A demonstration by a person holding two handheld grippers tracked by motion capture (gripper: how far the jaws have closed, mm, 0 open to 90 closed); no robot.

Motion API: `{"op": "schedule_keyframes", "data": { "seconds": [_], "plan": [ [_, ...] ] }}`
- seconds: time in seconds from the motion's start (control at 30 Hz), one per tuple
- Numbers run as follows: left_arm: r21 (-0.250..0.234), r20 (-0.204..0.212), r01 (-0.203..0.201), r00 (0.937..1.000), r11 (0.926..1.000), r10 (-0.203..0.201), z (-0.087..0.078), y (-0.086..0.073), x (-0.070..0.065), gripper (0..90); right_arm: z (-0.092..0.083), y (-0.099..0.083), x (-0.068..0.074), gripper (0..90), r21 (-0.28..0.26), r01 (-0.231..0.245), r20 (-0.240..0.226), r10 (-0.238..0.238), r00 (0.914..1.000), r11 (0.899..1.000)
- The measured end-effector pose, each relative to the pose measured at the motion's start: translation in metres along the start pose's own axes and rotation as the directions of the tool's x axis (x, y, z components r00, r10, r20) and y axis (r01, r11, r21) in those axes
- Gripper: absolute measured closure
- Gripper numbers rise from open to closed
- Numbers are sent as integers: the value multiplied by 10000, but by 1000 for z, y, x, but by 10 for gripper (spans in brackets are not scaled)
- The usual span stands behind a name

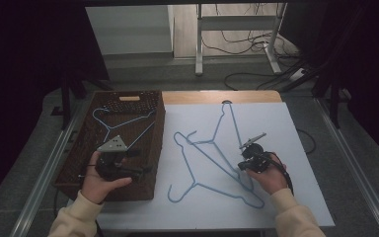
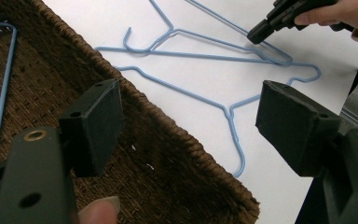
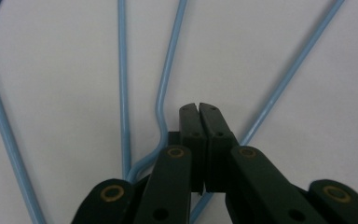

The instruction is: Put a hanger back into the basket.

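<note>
Looking along the right tongs point(image 3: 199, 112), we see their black jaws pressed together, tip to tip, right over a blue wire hanger point(image 3: 298, 60) that lies flat on the white table point(image 1: 286, 148). That wire is the one that matters. It comes out from under the jaws on their near side and runs away ahead of them, slanting off to their right, so its long axis crosses the jaw line at a slant. We cannot tell whether the wire is actually pinched between the pads or merely passes beneath them.

Two more blue wires fan out ahead and to the left of the same jaws, close enough to snag, in our judgement, on a lift.

The left tongs point(image 2: 189, 109) stand wide apart with nothing between them, hovering above the near rim of the brown wicker basket point(image 2: 168, 140), where one hanger point(image 1: 109, 129) already lies. So the basket sits directly under the left tongs and well off to the left of the right tongs, which are by far the nearer to the table hangers.
</note>
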State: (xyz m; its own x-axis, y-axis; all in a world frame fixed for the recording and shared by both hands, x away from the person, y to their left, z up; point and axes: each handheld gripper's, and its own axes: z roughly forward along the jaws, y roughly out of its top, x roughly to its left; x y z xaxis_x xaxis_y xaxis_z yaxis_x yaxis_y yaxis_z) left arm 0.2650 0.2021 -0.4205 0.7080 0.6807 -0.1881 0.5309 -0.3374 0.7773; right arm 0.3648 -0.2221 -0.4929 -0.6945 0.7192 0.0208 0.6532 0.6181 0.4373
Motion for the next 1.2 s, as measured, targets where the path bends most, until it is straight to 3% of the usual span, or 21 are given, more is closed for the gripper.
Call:
{"op": "schedule_keyframes", "data": {
  "seconds": [0.2, 0.37, 0.63, 1.2],
  "plan": [
    [-51, 14, -66, 10000, 10000, 66, -1, 1, -1, 229, -7, -22, 8, 898, 395, 127, 78, -130, 9999, 9991],
    [-39, 22, -93, 10000, 9999, 93, -1, 1, -3, 229, -11, -31, 10, 898, 460, 3, -184, 5, 9998, 9989],
    [-10, 9, -67, 10000, 10000, 67, -1, 0, -2, 229, -12, -35, 22, 897, 649, 280, -502, -248, 9984, 9975],
    [0, 14, -127, 9999, 9999, 127, 0, 0, -3, 229, -15, -37, 22, 897, 498, 90, -814, -49, 9967, 9987]
  ]
}}
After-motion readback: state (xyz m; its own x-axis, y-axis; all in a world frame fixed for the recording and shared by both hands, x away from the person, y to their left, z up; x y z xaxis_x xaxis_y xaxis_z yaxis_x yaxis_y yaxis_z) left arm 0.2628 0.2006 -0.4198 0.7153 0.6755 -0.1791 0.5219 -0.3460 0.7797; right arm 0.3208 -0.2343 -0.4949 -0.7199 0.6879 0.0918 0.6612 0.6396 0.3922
